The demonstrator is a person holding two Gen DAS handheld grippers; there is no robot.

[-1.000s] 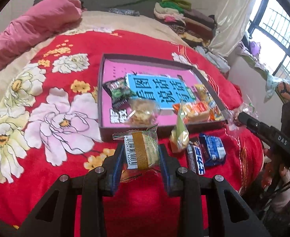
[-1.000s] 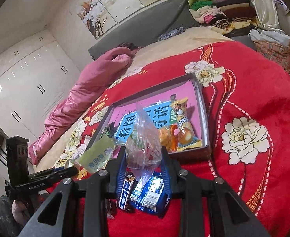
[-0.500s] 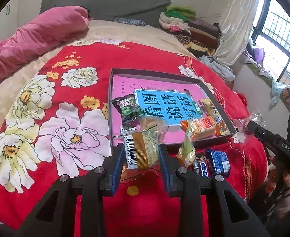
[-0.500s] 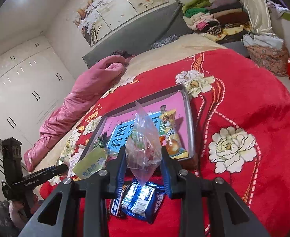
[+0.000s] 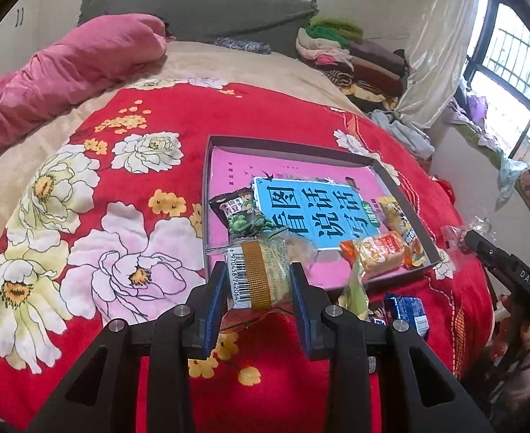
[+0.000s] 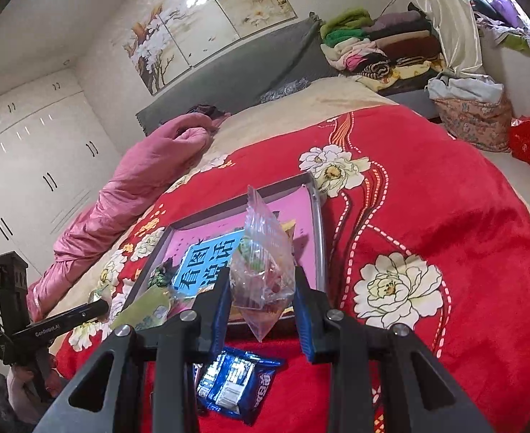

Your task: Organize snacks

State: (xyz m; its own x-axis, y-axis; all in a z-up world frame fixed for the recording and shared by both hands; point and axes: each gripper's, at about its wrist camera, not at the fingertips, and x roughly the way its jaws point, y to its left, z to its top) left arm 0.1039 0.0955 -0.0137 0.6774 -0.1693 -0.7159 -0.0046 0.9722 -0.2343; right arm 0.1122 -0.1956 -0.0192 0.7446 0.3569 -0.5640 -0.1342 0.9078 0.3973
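Two packets have come up off the bed: our left tongs [image 5: 258, 281] pinch the barcoded cake [image 5: 261, 276], right tongs [image 6: 261, 290] pinch the clear bag [image 6: 261, 270], both raised at the tray [image 5: 391, 176] near edge, ready to drop in.

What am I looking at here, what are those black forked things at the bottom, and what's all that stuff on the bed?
There is no robot: a person holds a hand-held gripper in each hand, each with a wide-angle camera looking out along its two fingers. One picture is from the left gripper, the other from the right gripper. Both look over a red flowered blanket on a bed. On it sits a shallow box lined in pink with a blue printed sheet, and a few snack packets already lie inside. A blue packet lies on the blanket in front of the box. The left gripper is shut on a wrapped cake with a barcode; the right is shut on a clear bag of sweets.
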